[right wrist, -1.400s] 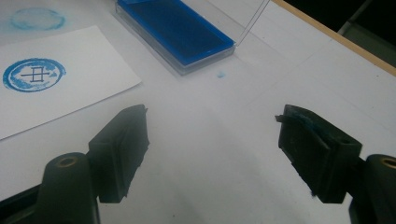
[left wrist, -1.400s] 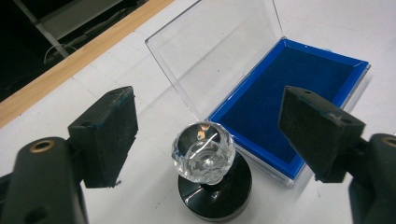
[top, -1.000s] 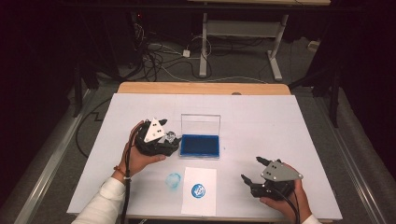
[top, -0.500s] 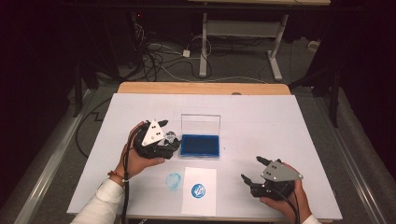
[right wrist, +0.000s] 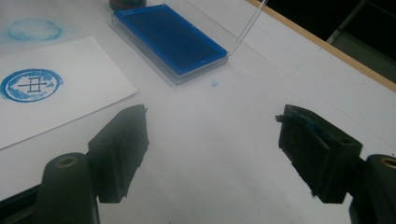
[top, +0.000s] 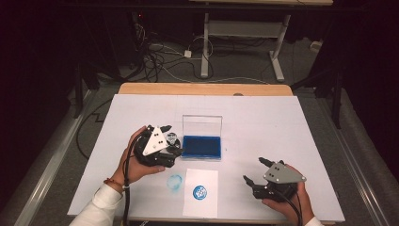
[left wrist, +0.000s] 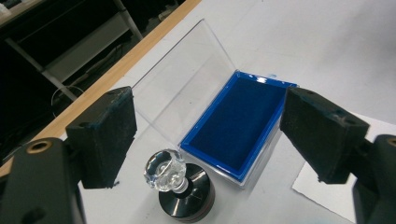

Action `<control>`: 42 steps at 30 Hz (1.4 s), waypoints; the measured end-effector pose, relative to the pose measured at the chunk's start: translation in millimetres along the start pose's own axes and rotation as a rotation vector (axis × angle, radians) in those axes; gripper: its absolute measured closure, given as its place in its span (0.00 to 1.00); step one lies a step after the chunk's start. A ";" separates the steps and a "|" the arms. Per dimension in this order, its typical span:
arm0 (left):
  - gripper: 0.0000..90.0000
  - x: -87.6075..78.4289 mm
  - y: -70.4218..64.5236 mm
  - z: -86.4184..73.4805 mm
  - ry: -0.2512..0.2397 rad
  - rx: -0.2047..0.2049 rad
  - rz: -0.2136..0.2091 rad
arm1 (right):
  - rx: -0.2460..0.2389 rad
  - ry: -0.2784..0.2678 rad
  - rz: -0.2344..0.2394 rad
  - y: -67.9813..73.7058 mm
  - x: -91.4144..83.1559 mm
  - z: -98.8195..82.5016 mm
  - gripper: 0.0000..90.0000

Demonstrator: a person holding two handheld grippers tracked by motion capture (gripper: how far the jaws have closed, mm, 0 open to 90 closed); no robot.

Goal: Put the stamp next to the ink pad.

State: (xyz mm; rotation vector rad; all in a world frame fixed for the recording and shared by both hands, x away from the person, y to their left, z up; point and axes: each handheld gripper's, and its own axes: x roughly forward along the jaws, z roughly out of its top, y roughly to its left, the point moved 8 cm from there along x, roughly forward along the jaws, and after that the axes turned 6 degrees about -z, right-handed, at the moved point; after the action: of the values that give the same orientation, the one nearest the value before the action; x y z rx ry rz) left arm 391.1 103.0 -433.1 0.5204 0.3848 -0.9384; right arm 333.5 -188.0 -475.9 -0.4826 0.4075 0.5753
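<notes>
Ink pad box [top: 202,147] is my landmark, mid-bench [top: 263,113]. Its clear lid [top: 202,125] stands upright along the far edge, blocking any approach from behind. Just left of the box, the stamp [left wrist: 180,186] sits between my left claw's [left wrist: 205,135] spread jaws. Near side: stamped paper [top: 201,190] lies flat, easy to pass over. Right of the box, open bench to my right claw [right wrist: 210,154].

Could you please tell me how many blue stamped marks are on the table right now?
2. One crisp round mark sits on the sheet of paper; a fainter smudged ring lies directly on the table, just left of that paper.
</notes>
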 end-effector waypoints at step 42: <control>0.17 -27.8 -22.6 -24.6 -0.034 0.064 0.069 | -0.004 -0.006 -0.030 -2.0 -2.0 1.9 0.28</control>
State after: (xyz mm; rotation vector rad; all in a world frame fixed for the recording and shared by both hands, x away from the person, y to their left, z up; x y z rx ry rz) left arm 355.0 124.5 -444.1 0.5717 0.3054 -0.8934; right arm 333.7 -189.3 -472.8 -0.4894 0.3928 0.5489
